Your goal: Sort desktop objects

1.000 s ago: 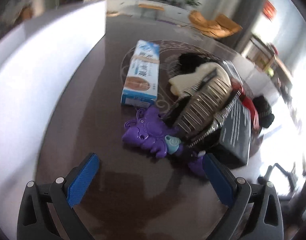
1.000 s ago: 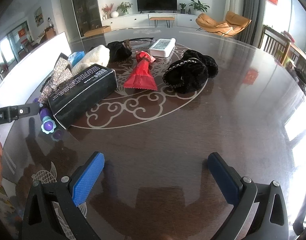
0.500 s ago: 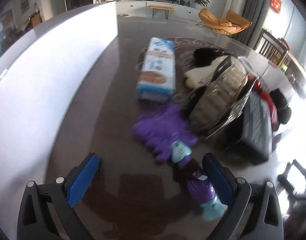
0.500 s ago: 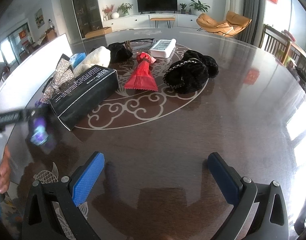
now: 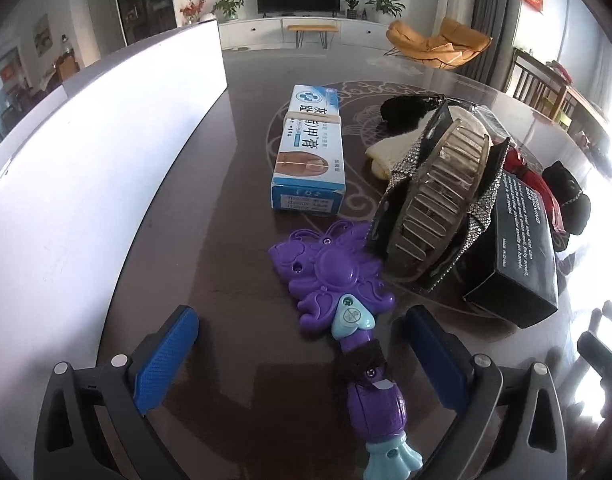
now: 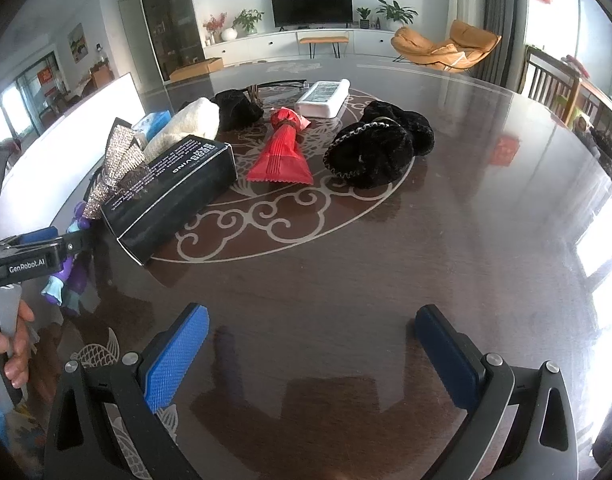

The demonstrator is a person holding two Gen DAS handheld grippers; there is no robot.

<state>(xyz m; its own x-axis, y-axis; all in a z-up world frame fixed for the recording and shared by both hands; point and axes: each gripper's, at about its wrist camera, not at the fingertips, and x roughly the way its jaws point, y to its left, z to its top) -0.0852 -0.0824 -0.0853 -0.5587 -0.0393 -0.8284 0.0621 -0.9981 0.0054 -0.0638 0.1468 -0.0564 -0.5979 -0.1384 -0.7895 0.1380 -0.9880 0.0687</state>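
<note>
Right now the left claw [image 5: 302, 354] is spread wide, straddling the handle of the purple toy wand [image 5: 347, 308], which lies flat on the counter [image 5: 210, 240] w/ its butterfly head just beside the rhinestone hair claw clip [image 5: 437, 196]. Hard plastic, prob. light and stiff; the narrow neck under the teal heart looks the best grip. Farther off, the blue ointment box [image 5: 309, 148]. Right claw [image 6: 311, 354] also wide, empty.
</note>
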